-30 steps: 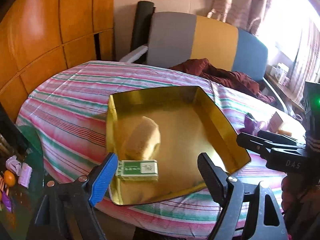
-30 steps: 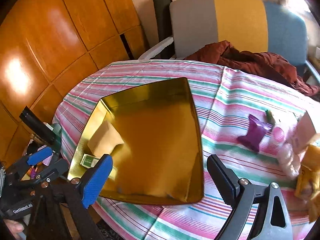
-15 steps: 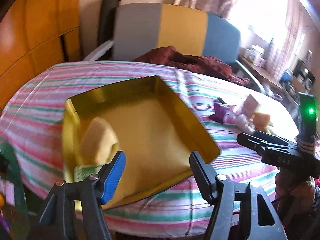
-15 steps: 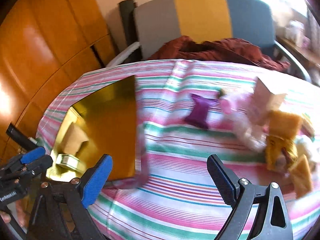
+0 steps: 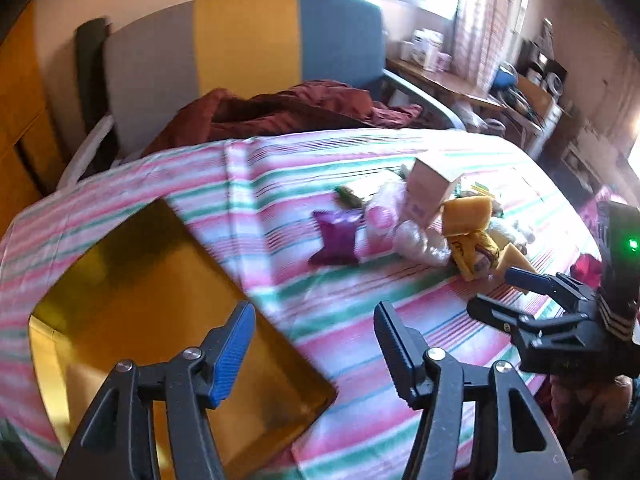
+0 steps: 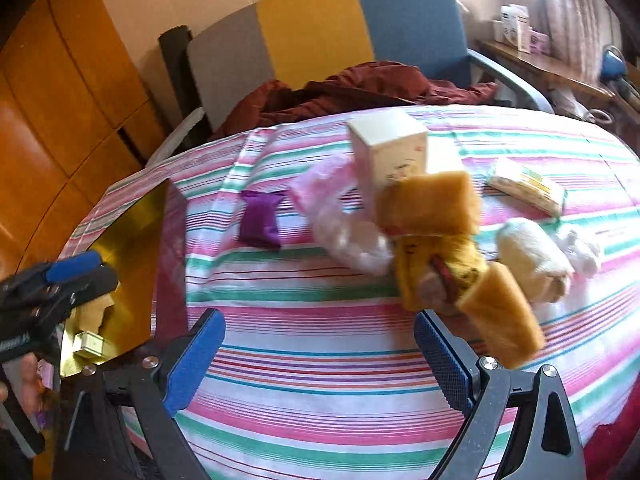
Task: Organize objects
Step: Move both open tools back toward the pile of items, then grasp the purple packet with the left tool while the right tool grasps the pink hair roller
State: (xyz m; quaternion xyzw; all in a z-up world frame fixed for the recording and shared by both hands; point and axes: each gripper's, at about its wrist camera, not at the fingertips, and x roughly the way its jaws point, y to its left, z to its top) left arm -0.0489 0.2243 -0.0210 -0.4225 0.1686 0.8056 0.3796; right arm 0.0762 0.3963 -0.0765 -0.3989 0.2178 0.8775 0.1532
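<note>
Heap of small things on the striped tablecloth (image 6: 320, 360), right of centre: two tan sponge-like blocks, one lying flat on top (image 6: 430, 204), one slanting down at the near edge (image 6: 502, 314); a crumpled yellow printed wrapper (image 6: 434, 268) between them; a clear plastic bag (image 6: 344, 228) to the left; a white carton (image 6: 390, 148) behind; a cream soft toy (image 6: 534, 256) to the right. Probably all light; blocks and toy soft and squashable, best pinched across the short sides; bag and wrapper slippery, likely to slide out of a shallow grip; carton stiff, best taken by opposite flat faces. Purple sachet (image 6: 260, 220) lying apart to the left, small and limp. Gold tray (image 6: 132, 232) at the far left, already holding a tan block and a small green-and-white box (image 6: 90, 342).

Right gripper (image 6: 320, 360) tilted downward just short of the slanting block, jaws wide apart, nothing between them. Left gripper (image 5: 314, 354) tilted downward above the tray's near right corner, jaws just closing partway, separated, empty.
</note>
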